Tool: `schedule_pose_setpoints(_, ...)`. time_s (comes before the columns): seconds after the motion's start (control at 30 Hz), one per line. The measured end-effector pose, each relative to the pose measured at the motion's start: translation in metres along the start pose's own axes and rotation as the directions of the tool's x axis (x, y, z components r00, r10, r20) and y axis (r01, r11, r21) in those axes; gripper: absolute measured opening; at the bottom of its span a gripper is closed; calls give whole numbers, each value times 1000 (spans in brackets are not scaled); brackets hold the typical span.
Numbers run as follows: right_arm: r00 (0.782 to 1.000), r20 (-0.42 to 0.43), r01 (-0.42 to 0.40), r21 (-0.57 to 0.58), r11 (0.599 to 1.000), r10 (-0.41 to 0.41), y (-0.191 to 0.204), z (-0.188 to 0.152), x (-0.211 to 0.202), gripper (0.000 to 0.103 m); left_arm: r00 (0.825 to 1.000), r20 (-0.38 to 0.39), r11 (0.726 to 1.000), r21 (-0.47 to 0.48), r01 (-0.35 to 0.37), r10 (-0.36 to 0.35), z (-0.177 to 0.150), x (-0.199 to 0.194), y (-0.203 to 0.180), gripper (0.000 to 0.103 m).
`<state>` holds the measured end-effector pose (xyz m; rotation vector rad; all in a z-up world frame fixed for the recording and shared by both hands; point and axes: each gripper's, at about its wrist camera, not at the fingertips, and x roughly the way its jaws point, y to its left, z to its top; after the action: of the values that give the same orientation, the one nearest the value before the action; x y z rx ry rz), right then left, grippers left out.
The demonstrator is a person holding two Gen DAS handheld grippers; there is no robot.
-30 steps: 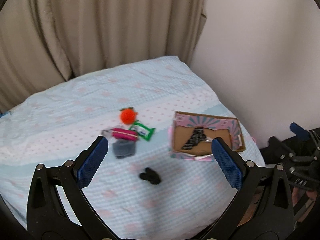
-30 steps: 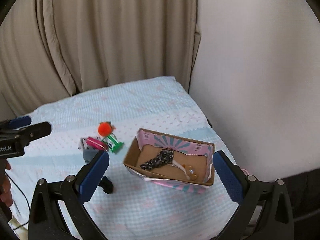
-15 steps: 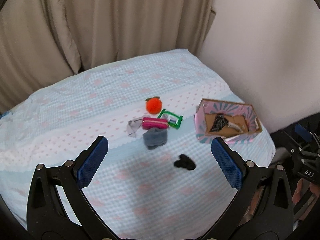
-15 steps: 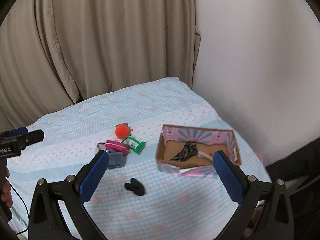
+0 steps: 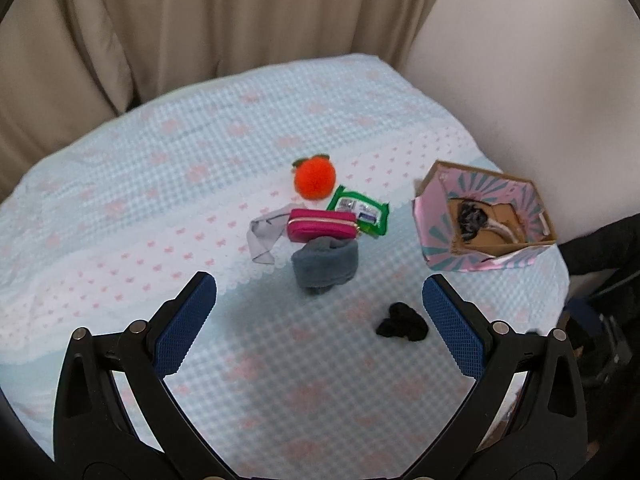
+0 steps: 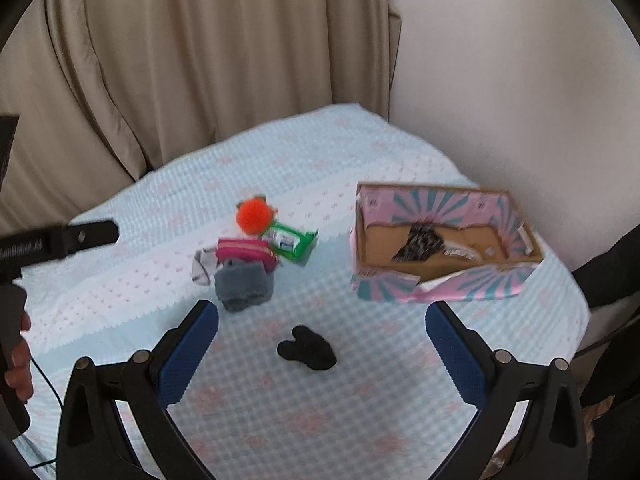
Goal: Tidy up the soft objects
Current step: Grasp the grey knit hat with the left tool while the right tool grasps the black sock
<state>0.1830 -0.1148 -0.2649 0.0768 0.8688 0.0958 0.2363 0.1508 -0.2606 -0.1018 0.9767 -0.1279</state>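
On a light blue patterned bed lie an orange pompom [image 5: 315, 179] [image 6: 253, 215], a green wipes pack [image 5: 359, 215] [image 6: 293, 241], a pink pouch [image 5: 323, 230] [image 6: 245, 253], a grey rolled sock [image 5: 325, 265] [image 6: 243, 285], a pale grey cloth [image 5: 264, 237] and a small black item [image 5: 402, 323] [image 6: 307, 348]. A pink cardboard box [image 5: 480, 263] [image 6: 440, 286] at the right holds a dark patterned cloth [image 5: 469, 216] [image 6: 420, 242]. My left gripper [image 5: 319, 322] is open and empty above the bed. My right gripper [image 6: 322, 350] is open and empty over the black item.
Beige curtains [image 5: 180, 20] hang behind the bed and a white wall [image 6: 520, 80] stands at the right. The bed's right edge [image 5: 560, 280] drops off beside the box. The left gripper's body [image 6: 52, 242] and a hand show at the right wrist view's left.
Both grippers have swung left and come nearer the pile of items. The box has shifted to the right in both views. Nothing was taken hold of.
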Motion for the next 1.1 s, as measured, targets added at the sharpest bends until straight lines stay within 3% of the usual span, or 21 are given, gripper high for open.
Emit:
schedule_pose_setpoints(0.2, 998, -67, 15, -12, 1000, -16, 12, -32, 72, 103, 999, -32, 1000, 10, 25, -25, -4, 76, 0, 103)
schedule_pose_setpoints(0.37, 988, -152, 14, -6, 1000, -15, 13, -55, 130, 103, 992, -115, 999, -6, 45, -46, -14, 152, -7, 103)
schedule_pose_setpoints(0.77, 964, -267, -15, -75, 997, -6, 25, -96, 214, 102, 983, -182, 999, -27, 33, -37, -19, 257, -10, 103)
schedule_pose_setpoints(0.93, 957, -291, -24, -96, 995, -5, 29, -101, 232, 86, 982, -185, 998, -50, 34, -43, -19, 269, -7, 99)
schedule_pose_setpoints(1.1, 957, -289, -32, -83, 996, 7, 28, -101, 239, 72, 980, -191, 997, -60, 40, -51, -19, 272, -4, 80)
